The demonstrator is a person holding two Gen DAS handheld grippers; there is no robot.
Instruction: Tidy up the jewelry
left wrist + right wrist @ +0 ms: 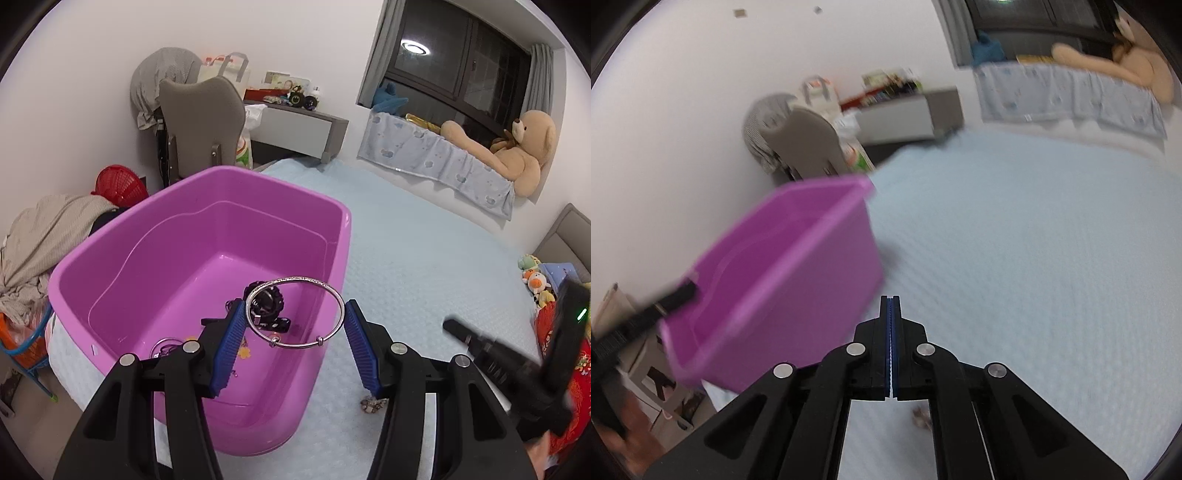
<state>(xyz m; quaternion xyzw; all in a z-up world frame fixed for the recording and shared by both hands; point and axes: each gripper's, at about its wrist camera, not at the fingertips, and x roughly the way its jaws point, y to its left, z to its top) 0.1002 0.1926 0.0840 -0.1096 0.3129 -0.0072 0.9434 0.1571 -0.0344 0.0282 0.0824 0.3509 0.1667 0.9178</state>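
A silver bangle held over a purple tub on the bed

The light blue bed cover (pixel 406 258) is the biggest thing, and the purple tub (pixel 110 266) sits on its edge. Inside the tub lie a black bracelet (pixel 271 299) and other small jewelry. The left gripper (pixel 295 314) is over the tub, squeezing a silver bangle (pixel 295 345) between its blue pads. The right gripper (pixel 891 306), beside the tub, has its jaws pressed together with nothing in them.

One purple tub (pixel 177 236) and one silver bangle (pixel 295 312) are counted. Beside the tub, one small trinket (pixel 371 404) is seen on the bed.
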